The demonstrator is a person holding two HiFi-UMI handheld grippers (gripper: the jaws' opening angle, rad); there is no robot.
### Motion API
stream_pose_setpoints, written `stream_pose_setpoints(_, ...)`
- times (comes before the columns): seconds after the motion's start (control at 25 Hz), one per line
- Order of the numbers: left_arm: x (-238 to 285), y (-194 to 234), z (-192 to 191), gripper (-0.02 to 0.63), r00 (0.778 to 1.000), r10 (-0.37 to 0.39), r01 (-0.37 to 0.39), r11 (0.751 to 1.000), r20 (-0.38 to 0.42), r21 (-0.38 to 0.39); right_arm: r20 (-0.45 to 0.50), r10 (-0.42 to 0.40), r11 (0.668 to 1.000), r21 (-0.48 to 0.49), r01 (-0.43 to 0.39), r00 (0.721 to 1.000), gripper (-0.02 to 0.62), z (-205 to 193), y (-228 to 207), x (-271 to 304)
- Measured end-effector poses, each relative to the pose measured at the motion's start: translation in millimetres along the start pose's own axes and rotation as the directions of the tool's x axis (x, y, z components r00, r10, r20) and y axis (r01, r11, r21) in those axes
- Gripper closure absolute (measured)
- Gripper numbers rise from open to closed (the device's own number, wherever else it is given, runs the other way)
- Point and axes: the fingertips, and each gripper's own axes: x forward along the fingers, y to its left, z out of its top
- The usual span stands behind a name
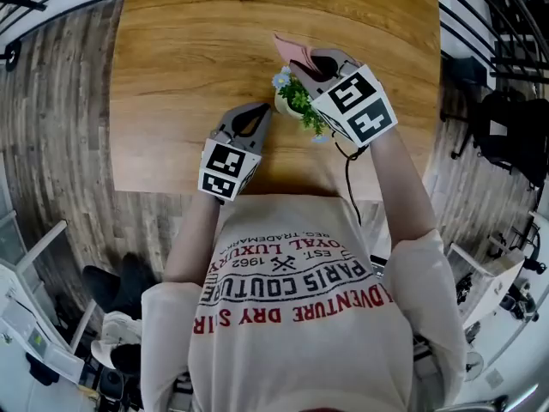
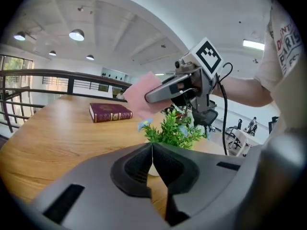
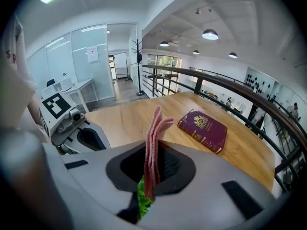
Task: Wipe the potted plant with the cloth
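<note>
Jaws of the right gripper (image 3: 152, 174) are clamped on the folded pink cloth (image 3: 154, 138). The potted plant (image 1: 297, 99) stands on the table (image 1: 180, 67) directly beneath them, so the wipe likely goes downward. On the left gripper (image 2: 153, 164) the jaws are closed and empty, with the plant just ahead.

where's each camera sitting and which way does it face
Head view: on the person's head, facing steeply down at the table and potted plant; shows both forearms, shirt, left tool, right tool.
Left gripper view: on the left tool, facing across the table at the plant; shows the right forearm.
Right gripper view: on the right tool, facing past its pink cloth toward the book; shows shirt edge.
Shared: both gripper views show the book and the other tool.
</note>
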Motion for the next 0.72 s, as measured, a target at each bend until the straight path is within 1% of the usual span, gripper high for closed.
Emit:
stream_pose_setpoints(0.16,-33,11,7,0.589,0.999,0.012,-0.013,1.0,0.034,0.026,0.058,-0.051,0.998,0.024,0.05,0.997,0.558,20,24,-9)
stream_pose_setpoints(0.28,-55,17,5,0.589,0.999,0.013,-0.015,0.999,0.04,0.032,0.085,-0.046,0.997,0.059,0.041,0.995,0.56,31,53,-9)
stream_pose_setpoints(0.4,-72,26,-2,0.589,0.999,0.009,-0.01,0.999,0.039,0.032,0.078,-0.048,0.996,0.075,0.042,0.996,0.56,35,79,6)
stream_pose_setpoints(0.56,-89,33,-17,0.589,1.0,-0.002,0.002,1.0,0.02,0.03,0.052,-0.073,0.992,0.109,0.067,0.996,0.56,20,101,28)
stream_pose_setpoints(0.72,-100,38,-29,0.589,1.0,-0.02,0.02,1.0,0.0,0.022,0.028,-0.165,0.97,0.185,0.157,0.986,0.56,-3,106,46)
